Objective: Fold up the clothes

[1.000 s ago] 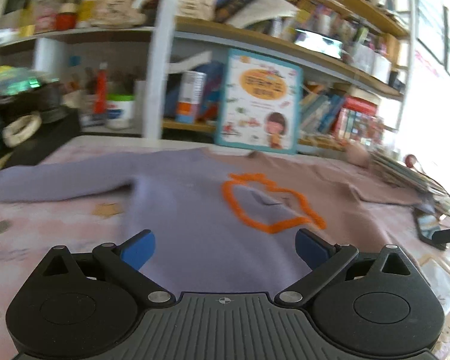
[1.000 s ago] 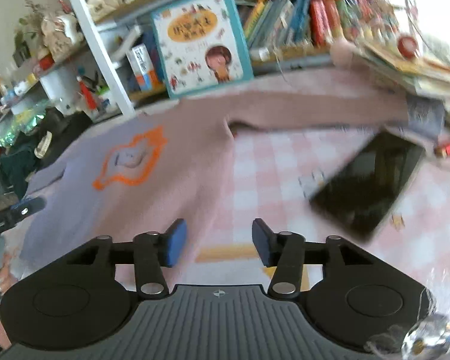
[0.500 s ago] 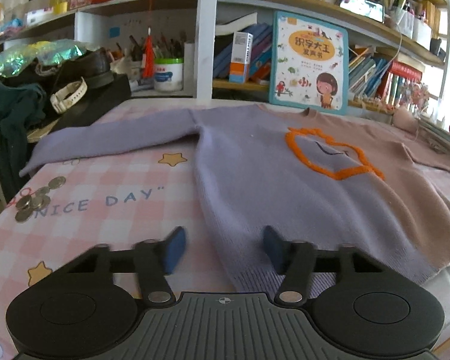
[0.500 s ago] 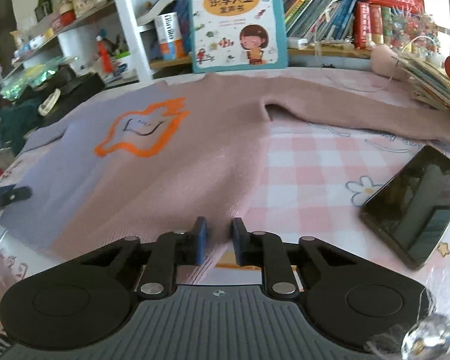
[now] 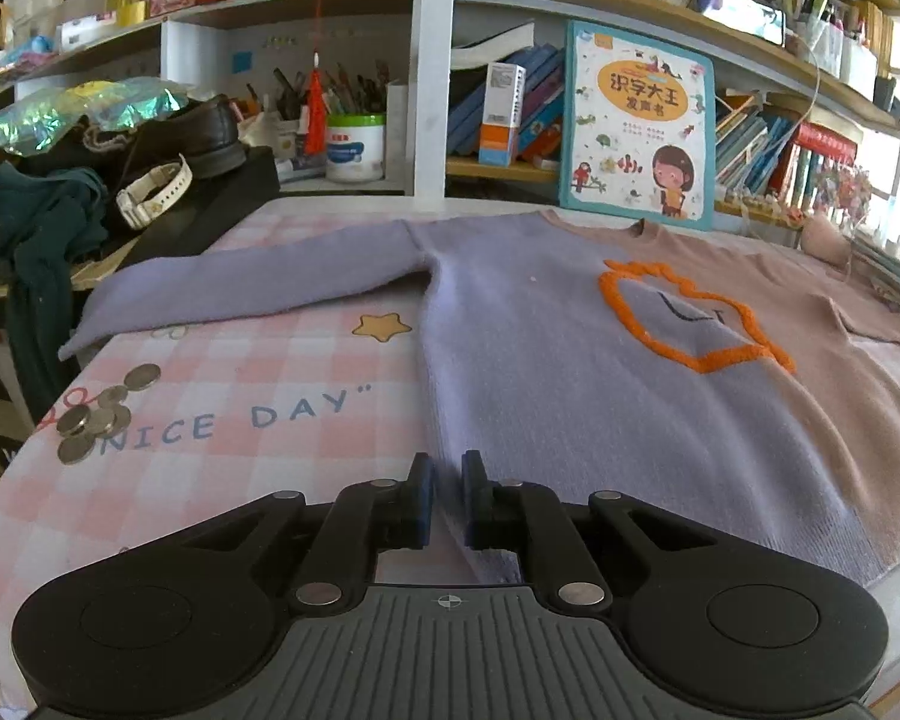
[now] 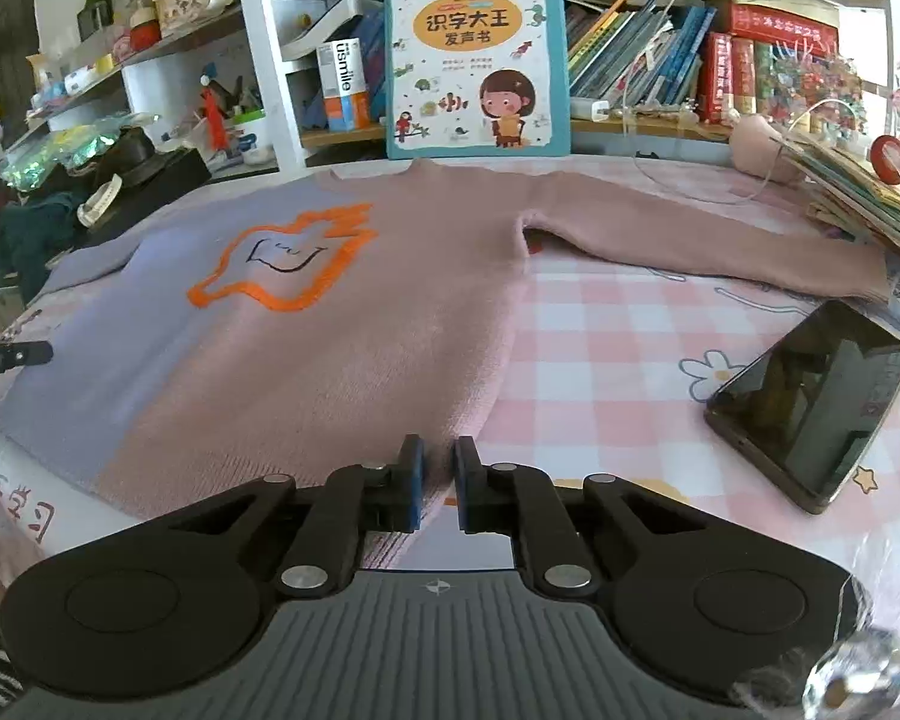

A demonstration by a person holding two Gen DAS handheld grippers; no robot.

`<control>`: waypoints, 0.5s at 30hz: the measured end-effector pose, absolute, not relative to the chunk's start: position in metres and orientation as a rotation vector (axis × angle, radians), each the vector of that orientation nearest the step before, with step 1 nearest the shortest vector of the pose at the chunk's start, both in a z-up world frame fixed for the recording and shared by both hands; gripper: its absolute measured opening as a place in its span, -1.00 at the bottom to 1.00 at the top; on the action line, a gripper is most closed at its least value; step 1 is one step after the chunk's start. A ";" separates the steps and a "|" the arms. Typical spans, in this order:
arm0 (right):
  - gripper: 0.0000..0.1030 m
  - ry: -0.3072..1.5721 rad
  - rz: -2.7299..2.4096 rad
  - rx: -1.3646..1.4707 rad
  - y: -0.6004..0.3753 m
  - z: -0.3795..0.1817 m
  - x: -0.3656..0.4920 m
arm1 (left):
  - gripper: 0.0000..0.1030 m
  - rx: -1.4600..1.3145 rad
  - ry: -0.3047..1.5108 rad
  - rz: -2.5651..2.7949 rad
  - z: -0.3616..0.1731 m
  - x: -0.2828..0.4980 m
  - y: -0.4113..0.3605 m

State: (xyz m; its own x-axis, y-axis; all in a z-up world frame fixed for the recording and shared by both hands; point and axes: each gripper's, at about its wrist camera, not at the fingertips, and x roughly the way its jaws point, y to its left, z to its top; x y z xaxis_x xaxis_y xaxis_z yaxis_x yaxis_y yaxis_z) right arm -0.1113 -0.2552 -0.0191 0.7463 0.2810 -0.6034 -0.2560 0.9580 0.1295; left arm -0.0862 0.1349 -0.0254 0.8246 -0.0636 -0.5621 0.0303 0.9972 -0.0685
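A sweater, half lilac [image 5: 546,372] and half dusty pink [image 6: 390,324], lies flat on the table with both sleeves spread and an orange outlined patch on the chest. My left gripper [image 5: 446,501] is shut on the sweater's lower left hem corner. My right gripper [image 6: 437,489] is shut on the lower right hem corner. The tip of the left gripper shows at the far left of the right wrist view [image 6: 12,355].
A black phone [image 6: 810,408] lies right of the sweater. Coins [image 5: 99,414] lie at the table's left edge. A picture book [image 5: 636,120] leans on the shelf behind. Stacked books [image 6: 858,192] sit at right, dark clothes and a watch [image 5: 150,192] at left.
Both grippers came down to the near hem and closed on its corners; the left one shifted left to the lilac corner. The sweater has not moved.
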 end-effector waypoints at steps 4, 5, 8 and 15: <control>-0.84 0.664 0.288 0.022 -0.255 -0.020 -0.112 | -0.84 -0.084 0.598 -0.050 -0.025 -0.089 0.138; -0.84 0.667 0.292 0.018 -0.254 -0.020 -0.113 | -0.84 -0.080 0.601 -0.049 -0.026 -0.089 0.137; -0.84 0.669 0.293 0.009 -0.254 -0.020 -0.115 | -0.84 -0.073 0.605 -0.047 -0.027 -0.090 0.135; -0.32 0.633 0.276 0.010 -0.254 -0.016 -0.116 | -0.61 -0.042 0.568 -0.026 -0.023 -0.093 0.131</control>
State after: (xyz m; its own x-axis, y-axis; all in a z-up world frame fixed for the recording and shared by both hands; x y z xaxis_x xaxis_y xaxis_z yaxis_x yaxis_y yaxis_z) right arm -0.1162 -0.2537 -0.0158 0.7709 0.2571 -0.5828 -0.2512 0.9635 0.0928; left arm -0.0933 0.1308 -0.0232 0.8429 -0.0357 -0.5370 0.0126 0.9988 -0.0468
